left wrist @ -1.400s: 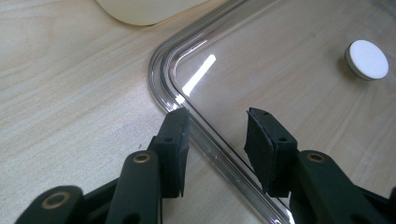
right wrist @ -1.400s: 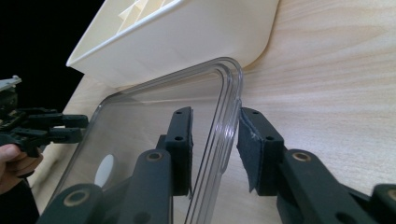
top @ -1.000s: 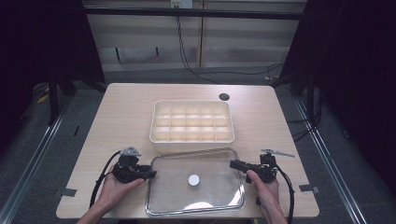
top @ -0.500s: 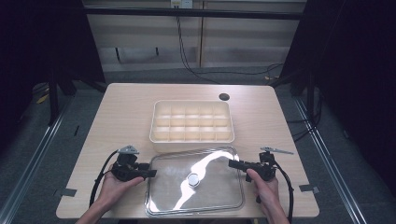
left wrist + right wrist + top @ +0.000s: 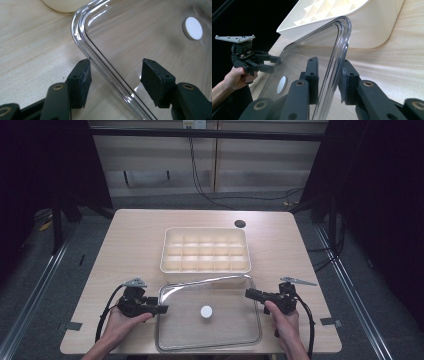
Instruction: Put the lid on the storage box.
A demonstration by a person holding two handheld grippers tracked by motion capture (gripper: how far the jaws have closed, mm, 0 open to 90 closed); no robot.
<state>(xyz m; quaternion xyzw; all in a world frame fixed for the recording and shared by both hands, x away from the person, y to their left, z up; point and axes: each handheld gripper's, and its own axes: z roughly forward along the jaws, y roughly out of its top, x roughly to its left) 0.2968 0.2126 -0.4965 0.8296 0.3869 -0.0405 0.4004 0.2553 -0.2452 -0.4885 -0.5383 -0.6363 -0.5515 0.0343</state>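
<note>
A clear plastic lid (image 5: 220, 330) with a white round disc (image 5: 206, 311) at its middle lies in front of a cream compartment tray (image 5: 205, 269). My left gripper (image 5: 162, 309) is at the lid's left rim. In the left gripper view its jaws (image 5: 116, 66) have just been opening. They stand apart with the rim (image 5: 105, 67) running between them, and the pads do not press on it. My right gripper (image 5: 248, 293) is shut on the lid's right rim (image 5: 337, 50), which stands tilted between the pads (image 5: 330, 62). The left gripper (image 5: 275, 64) shows beyond the lid.
The wooden table (image 5: 135, 245) has a dark round hole (image 5: 240, 224) behind the tray. Grey tape marks (image 5: 72, 325) sit near the front corners. Cables trail on the floor behind the table. Bare wood lies to the left and right of the tray.
The left jaws have opened off the lid's left rim. The right jaws have closed onto the right rim. The glare on the lid has shifted to its far edge.
</note>
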